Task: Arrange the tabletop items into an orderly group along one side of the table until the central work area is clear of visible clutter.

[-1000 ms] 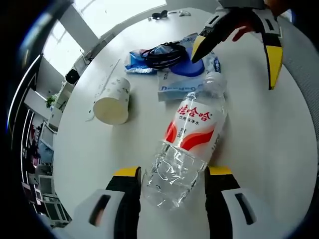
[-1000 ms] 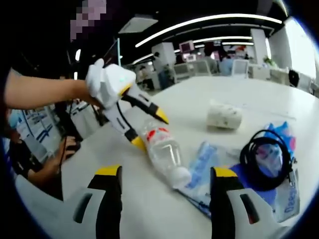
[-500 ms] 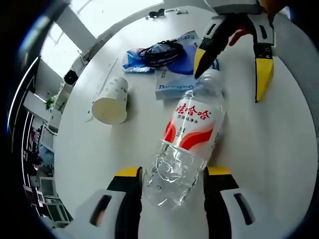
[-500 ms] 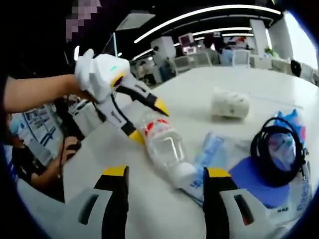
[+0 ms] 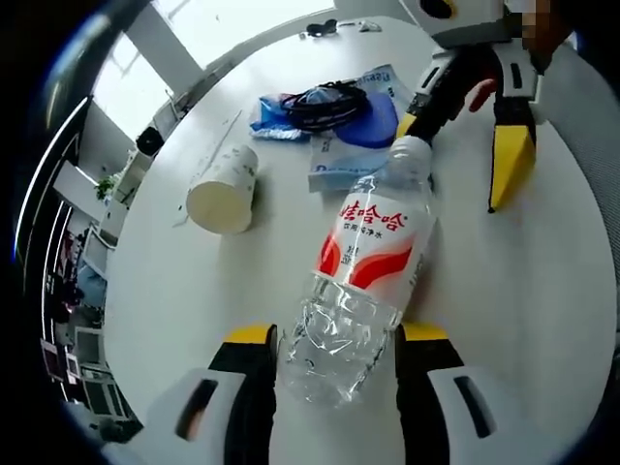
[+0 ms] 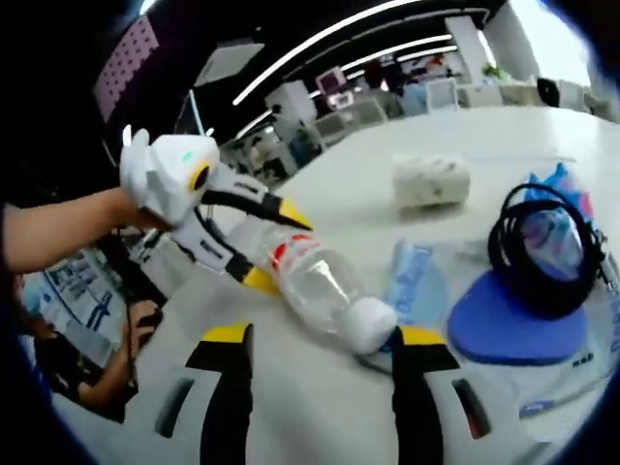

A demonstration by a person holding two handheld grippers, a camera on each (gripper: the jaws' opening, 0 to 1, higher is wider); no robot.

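1. Left gripper view looks down on a clear plastic water bottle (image 5: 363, 281) lying on its side on the white table (image 5: 542, 291). The base of the bottle sits between the jaws of the left gripper (image 5: 334, 339), and its white cap (image 5: 411, 153) points away from that gripper.

2. The yellow-tipped left jaws stand just beside the bottle's base on either side. Whether they press on the plastic or only bracket it cannot be told from these pictures.

3. The right gripper (image 6: 320, 339) has its jaws spread wide, with the bottle's cap end lying between them and touched by neither.

4. Beyond the bottle's cap lies the rest of the clutter: a blue and white packet (image 5: 354, 155) touching the cap end, a blue disc (image 5: 373, 121) with a coiled black cable (image 5: 325, 97) on it, and a paper cup (image 5: 225, 189) on its side, well apart from the bottle.

5. The step in hand looks like moving the bottle toward that group. The bottle is thin-walled and nearly empty, so a light squeeze at the base should be enough.

6. It would roll easily, so the right gripper could close gently on the neck below the cap to steady it.

7. Lifting the cap clear of the packet first should avoid dragging the packet along.
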